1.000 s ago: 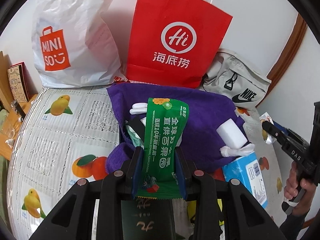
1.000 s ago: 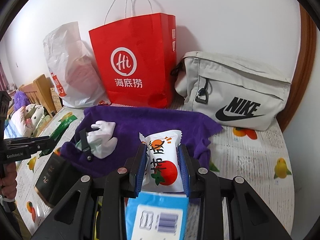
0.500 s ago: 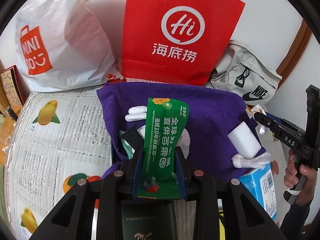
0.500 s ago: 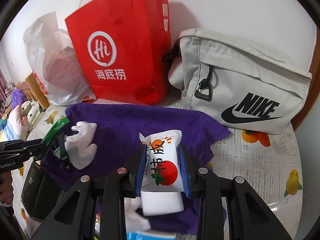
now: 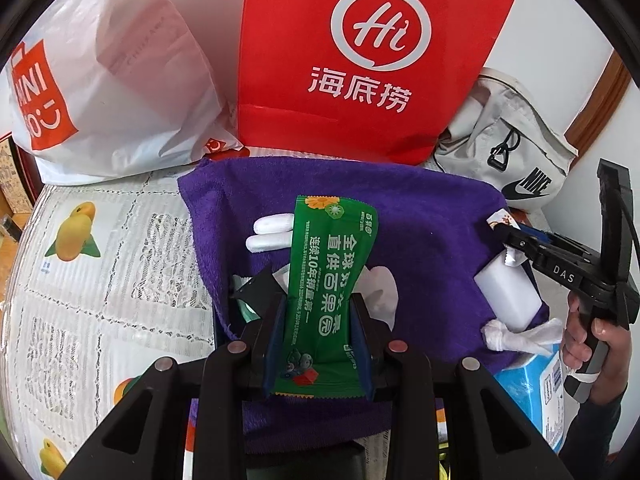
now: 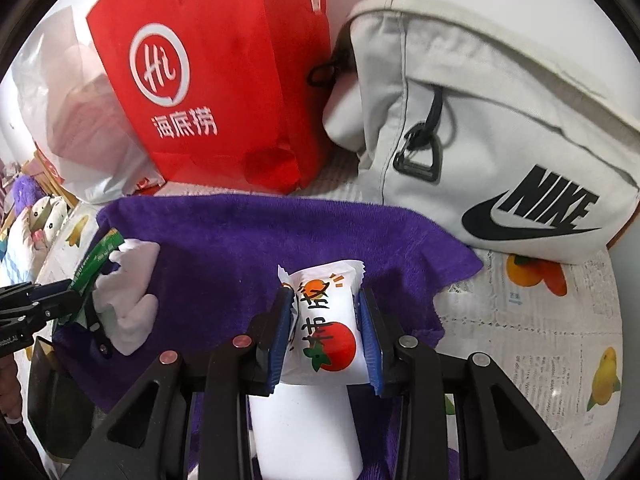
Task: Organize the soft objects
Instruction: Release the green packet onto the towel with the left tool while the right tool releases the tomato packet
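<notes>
Bags: red bag [image 5: 360, 60] stands shut. Left gripper [image 5: 320, 344] squeezes green packet [image 5: 328, 280]; right gripper [image 6: 326, 336] squeezes white packet [image 6: 326, 320], above purple towel [image 6: 260, 248].

The towel [image 5: 420, 216] is fuzzy purple cloth. The green packet [image 5: 328, 280] is glossy film; the red bag [image 5: 360, 60] looks matt. The tablecloth [image 5: 112, 248] is shiny plastic.

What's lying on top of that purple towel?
On the purple terry towel: a white glove, a white rectangular block, a crumpled white tissue and a black clip. The clamped green snack packet hides part of the glove.
</notes>
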Motion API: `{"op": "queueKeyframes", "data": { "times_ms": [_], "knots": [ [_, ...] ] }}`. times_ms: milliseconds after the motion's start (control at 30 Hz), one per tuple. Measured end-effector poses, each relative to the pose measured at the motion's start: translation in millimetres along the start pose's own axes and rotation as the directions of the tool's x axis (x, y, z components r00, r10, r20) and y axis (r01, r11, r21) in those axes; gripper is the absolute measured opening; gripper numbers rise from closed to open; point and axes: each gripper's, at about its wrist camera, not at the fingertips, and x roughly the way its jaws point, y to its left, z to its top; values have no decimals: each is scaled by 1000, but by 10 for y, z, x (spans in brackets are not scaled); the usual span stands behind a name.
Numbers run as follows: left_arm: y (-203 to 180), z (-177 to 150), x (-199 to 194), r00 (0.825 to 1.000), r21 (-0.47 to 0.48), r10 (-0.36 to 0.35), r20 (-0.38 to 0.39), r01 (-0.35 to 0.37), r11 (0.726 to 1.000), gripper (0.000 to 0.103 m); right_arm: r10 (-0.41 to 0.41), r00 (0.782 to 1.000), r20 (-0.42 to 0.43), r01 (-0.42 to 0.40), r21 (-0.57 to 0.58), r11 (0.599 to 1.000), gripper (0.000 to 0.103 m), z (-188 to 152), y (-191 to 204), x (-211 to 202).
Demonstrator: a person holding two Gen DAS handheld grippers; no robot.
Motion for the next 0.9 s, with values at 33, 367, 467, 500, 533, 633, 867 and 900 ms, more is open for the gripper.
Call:
{"op": "queueKeyframes", "data": {
  "times_ms": [33, 367, 467, 500, 533, 633, 867, 900],
  "knots": [
    [0, 9, 10, 1000, -1, 0, -2, 0, 1000, 30, 0, 1000, -5, 0, 4, 1000, 33, 2, -4, 20],
    [-40, 47, 142, 1000, 4, -9, -26, 9, 1000, 33, 16, 1000, -2, -16, 24, 1000, 53, -26, -35, -1],
    [-65, 44, 139, 999, 15, -4, -32, 5, 1000, 37, 20, 1000, 15, -20, 23, 1000, 59, -43, -31, -88],
    [-73, 39, 122, 1000, 21, 0, -28, 1, 1000, 39, 16, 1000, 19, -17, 23, 1000, 61, -48, -27, -120],
    [-86, 30, 99, 1000, 26, 2, -21, -2, 1000, 43, 12, 1000, 25, -13, 25, 1000, 62, -52, -22, -151],
    [-108, 4, 23, 1000, 30, 4, -15, -4, 1000, 52, 17, 999, 41, -18, 31, 999, 69, -80, -8, -265],
    [-135, -81, -253, 1000, 24, 28, 12, -28, 999, 53, 12, 998, 67, -14, 31, 999, 71, -181, 66, -524],
    [-132, -100, -299, 999, 23, 27, 17, -27, 999, 53, 14, 998, 68, -16, 31, 999, 71, -204, 81, -566]
  ]
}}
